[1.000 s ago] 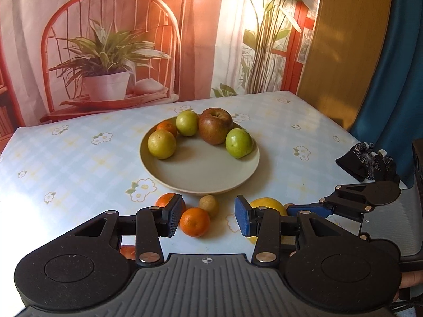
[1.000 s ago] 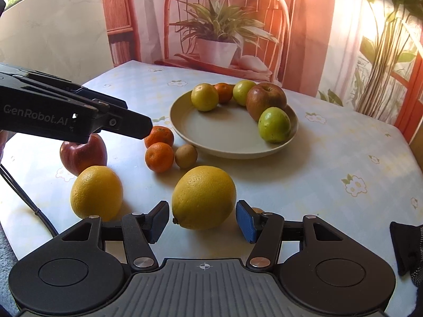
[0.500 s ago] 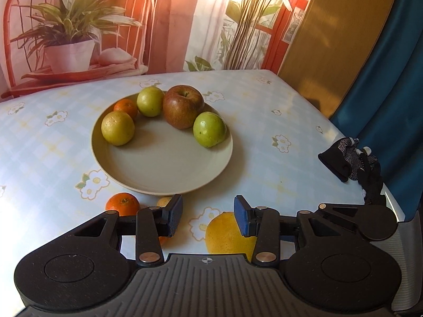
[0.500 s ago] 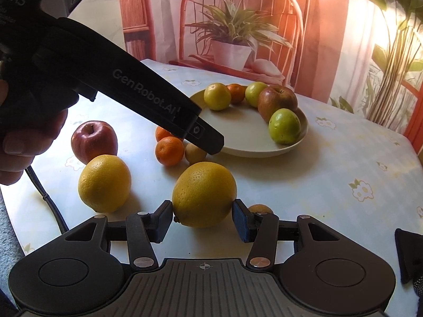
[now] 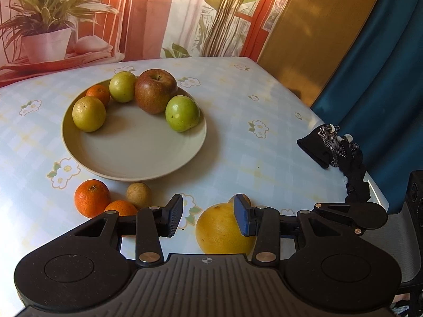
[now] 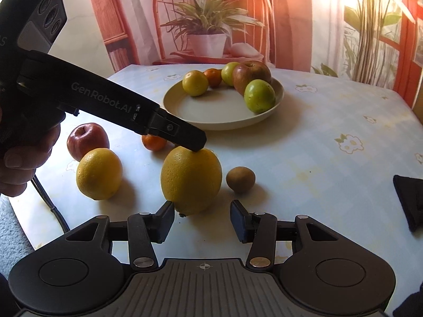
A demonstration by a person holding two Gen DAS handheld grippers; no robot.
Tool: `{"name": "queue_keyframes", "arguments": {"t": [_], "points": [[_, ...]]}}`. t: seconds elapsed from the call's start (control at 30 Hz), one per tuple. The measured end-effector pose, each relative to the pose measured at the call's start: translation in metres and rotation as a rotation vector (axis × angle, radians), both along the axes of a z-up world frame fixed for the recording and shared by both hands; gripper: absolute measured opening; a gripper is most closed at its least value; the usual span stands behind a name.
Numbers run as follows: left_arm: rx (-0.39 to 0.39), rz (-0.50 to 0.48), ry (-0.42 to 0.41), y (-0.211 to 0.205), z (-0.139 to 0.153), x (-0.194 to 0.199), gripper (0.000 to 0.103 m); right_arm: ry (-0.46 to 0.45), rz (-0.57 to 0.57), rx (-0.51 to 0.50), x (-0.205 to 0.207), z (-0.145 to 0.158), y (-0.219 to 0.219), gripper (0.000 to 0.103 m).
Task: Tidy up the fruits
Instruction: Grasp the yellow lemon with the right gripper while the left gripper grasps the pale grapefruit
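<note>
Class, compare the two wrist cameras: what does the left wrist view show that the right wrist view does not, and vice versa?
Left wrist view only: the blue curtain. Right wrist view only: a red apple, a second yellow citrus, the left hand. Both: the loaded plate and the big yellow citrus.

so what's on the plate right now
On the plate: two green fruits, a yellowish one, a reddish-brown apple, and a small orange, partly hidden.

The surface (image 6: 330,111) carried a flower-print cloth. Directly on it lay a plate (image 6: 211,116), two lemons (image 6: 191,182), a red apple (image 6: 87,140), tangerines (image 5: 91,198), two small brown fruits (image 6: 240,179) and a black glove (image 5: 327,146).
</note>
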State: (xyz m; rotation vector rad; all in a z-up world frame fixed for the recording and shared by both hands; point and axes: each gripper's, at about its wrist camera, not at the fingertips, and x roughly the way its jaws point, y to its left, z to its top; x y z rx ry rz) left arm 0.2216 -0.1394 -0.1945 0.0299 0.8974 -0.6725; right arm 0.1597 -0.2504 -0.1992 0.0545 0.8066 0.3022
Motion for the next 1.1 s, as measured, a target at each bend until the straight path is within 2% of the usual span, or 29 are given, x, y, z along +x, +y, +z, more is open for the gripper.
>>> {"name": "queue_keyframes", "arguments": {"t": [0.27, 0.5, 0.63, 0.87, 1.1], "points": [[-0.022, 0.009, 0.015, 0.003, -0.001, -0.002, 0.045, -0.002, -0.064, -0.03, -0.009, -0.002, -0.005, 0.041], [-0.017, 0.033, 0.013, 0.003, -0.001, 0.0, 0.048, -0.024, -0.015, -0.023, -0.009, 0.003, 0.008, 0.042], [-0.026, 0.042, 0.019, 0.004, -0.002, 0.002, 0.048, -0.013, -0.016, 0.017, -0.001, 0.0, 0.01, 0.042], [-0.055, 0.06, 0.062, 0.005, -0.005, 0.006, 0.048, 0.013, -0.013, 0.085, 0.011, -0.004, 0.006, 0.044], [-0.098, 0.06, 0.128, 0.006, -0.008, 0.01, 0.047, 0.014, -0.009, 0.084, 0.008, -0.006, 0.005, 0.043]]}}
